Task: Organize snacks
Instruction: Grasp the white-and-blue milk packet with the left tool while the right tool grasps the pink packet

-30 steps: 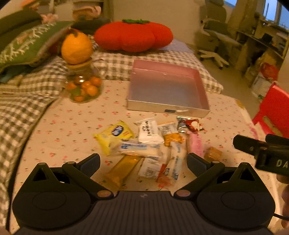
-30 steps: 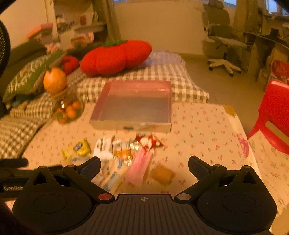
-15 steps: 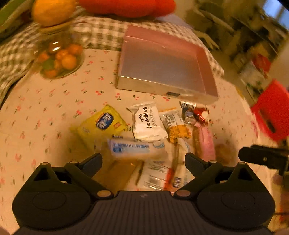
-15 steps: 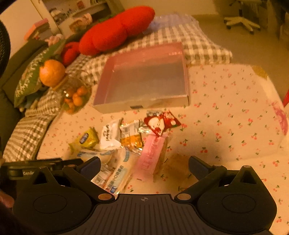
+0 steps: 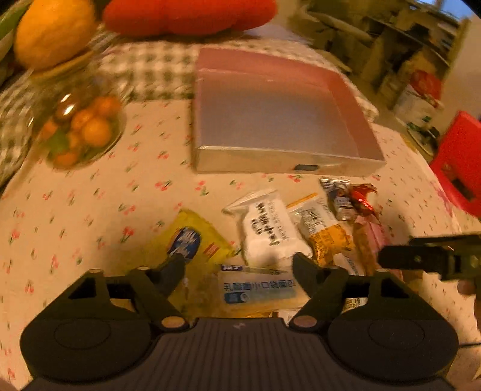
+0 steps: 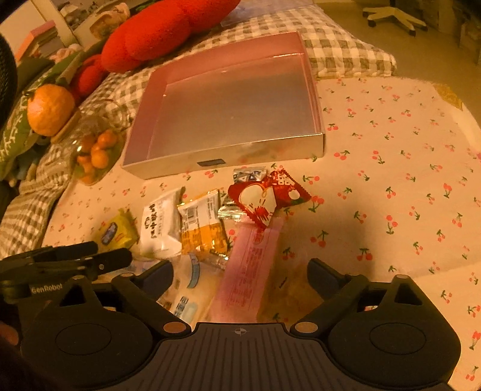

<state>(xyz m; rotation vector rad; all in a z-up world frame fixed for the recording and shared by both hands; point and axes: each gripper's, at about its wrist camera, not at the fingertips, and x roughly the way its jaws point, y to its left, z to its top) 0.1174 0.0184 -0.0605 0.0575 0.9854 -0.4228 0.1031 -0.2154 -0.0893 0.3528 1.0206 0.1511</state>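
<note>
Pink tray [image 6: 312, 90] sits empty, every snack still piled on the worktop [image 6: 405, 168]; left claw [image 5: 239, 264] closing unpinched over the blue-labelled packet [image 5: 258, 290], right claw [image 6: 240, 275] wide, narrowing over the pink bar [image 6: 252, 264].

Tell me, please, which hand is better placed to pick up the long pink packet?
Right, probably. The pink packet lies between the right tool's open fingers, while the left tool sits over the blue-and-white packet.

Warm, dim orange light fills the room. A white swivel chair [image 6: 393, 13] stands on bare floor; cluttered shelving [image 5: 387, 45], blurred, possibly a desk.
</note>
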